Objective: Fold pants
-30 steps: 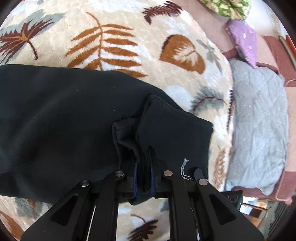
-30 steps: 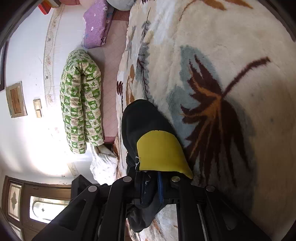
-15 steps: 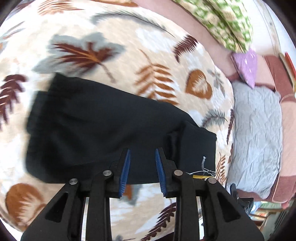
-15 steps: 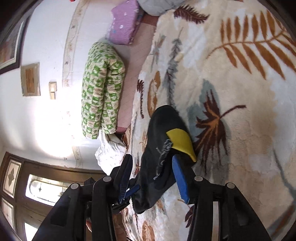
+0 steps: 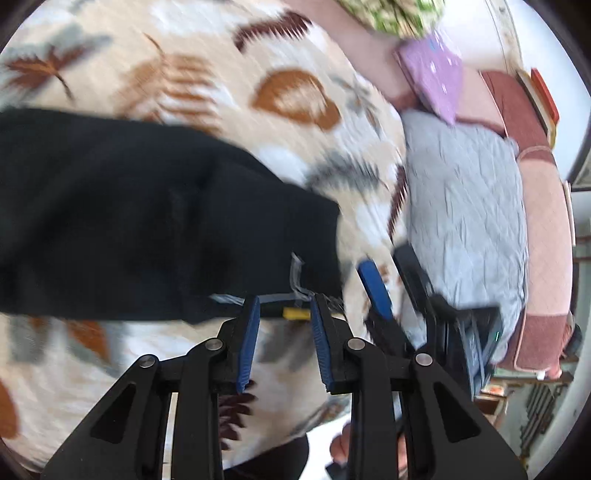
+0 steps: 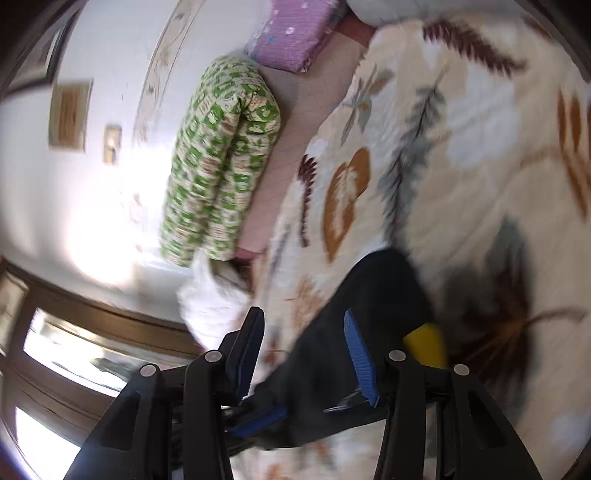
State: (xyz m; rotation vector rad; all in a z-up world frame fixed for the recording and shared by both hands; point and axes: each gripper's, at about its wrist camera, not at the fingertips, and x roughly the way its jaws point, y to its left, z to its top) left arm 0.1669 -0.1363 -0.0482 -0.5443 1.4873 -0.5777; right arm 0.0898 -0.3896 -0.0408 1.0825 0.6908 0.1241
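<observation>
Both views motion-blurred.

Blanket [image 5: 303,92]: cream, leaf print, covers the bed; largest surface in both views. All places below given relative to it.

Pants [image 5: 129,221]: black, lying flat on the blanket, folded into a long band running from the left edge of the left wrist view to just above the left gripper. Hem end nearest that gripper. In the right wrist view, the pants' end [image 6: 373,295] lies on the blanket at lower centre.

Grey quilt [image 5: 469,206]: beside the blanket's far edge, right side of left view.

Green patterned roll [image 6: 221,158]: off the blanket, along the wall side.

Purple pillow [image 6: 295,29]: past the blanket's top edge, next to the green roll.

Left gripper [image 5: 284,306]: fingers spread, nothing between them; tips just at the pants' hem edge, contact unclear.

Right gripper [image 6: 303,317]: fingers spread, holding nothing; the pants' end shows between and behind them.

Yellow tag [image 6: 424,347]: on the pants' end, beside the right gripper's right finger; seen also as a sliver [image 5: 295,314] between the left gripper's tips.
</observation>
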